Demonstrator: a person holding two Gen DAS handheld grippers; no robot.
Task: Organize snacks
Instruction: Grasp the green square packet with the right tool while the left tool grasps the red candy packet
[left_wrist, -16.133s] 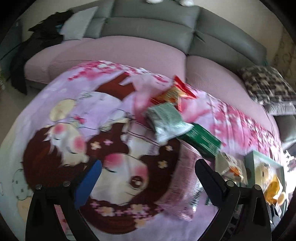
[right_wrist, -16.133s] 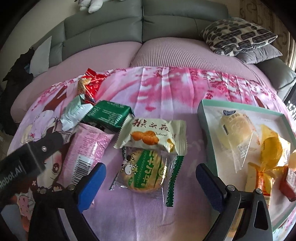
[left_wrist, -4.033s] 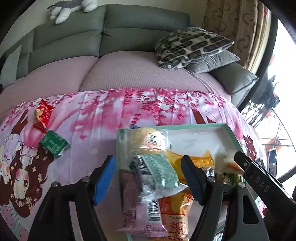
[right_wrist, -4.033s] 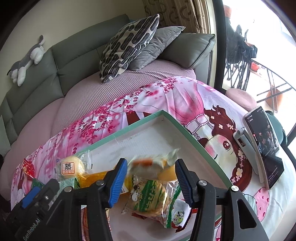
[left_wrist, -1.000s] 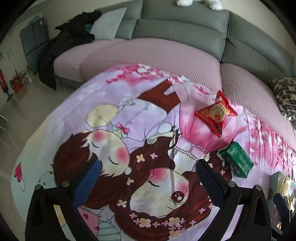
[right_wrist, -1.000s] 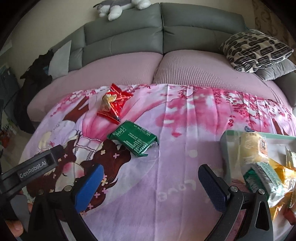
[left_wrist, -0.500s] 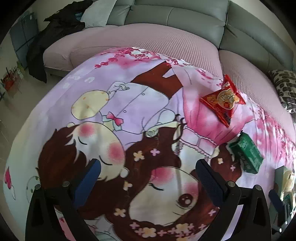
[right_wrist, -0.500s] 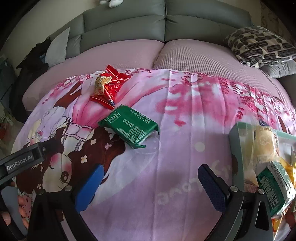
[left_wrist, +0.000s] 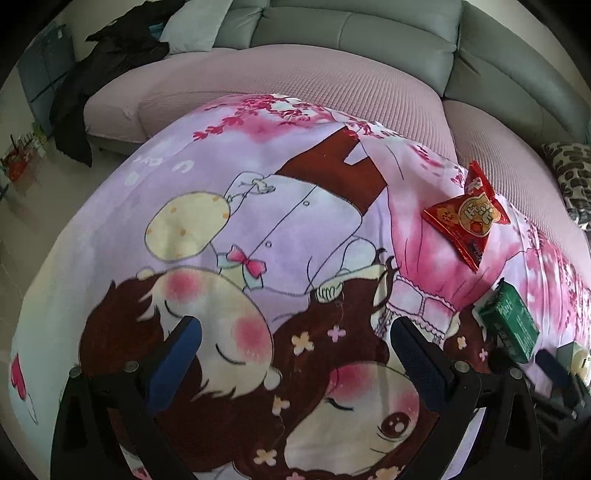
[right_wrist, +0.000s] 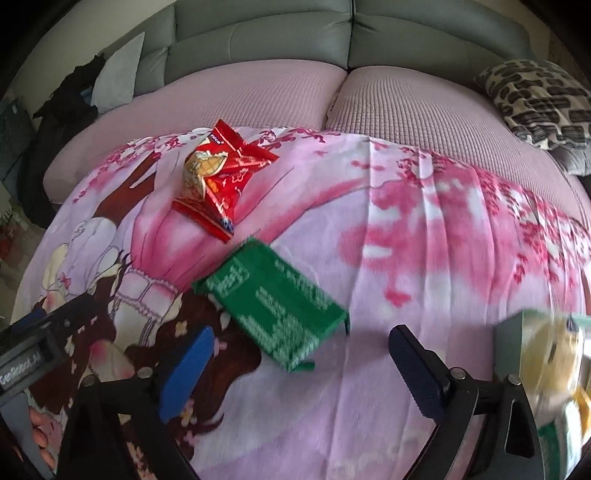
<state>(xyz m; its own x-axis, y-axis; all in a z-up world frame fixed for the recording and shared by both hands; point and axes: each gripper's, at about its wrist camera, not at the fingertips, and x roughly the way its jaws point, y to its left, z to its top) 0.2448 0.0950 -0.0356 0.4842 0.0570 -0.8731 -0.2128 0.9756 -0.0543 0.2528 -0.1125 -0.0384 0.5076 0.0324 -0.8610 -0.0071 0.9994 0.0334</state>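
Right tool (right_wrist: 299, 354), jaws wide but closing on nothing, points at the green packet (right_wrist: 275, 306) lying just ahead, long axis diagonal. Left tool (left_wrist: 295, 350), apart and empty, is farther; red packet (right_wrist: 221, 177) lies beyond the green packet.

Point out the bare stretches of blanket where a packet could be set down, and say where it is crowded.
Most of the blanket is bare: the whole cartoon side left of the red packet and green packet, and the pink stretch between the green packet and the tray. It is crowded where those two packets lie close together, and inside the tray.
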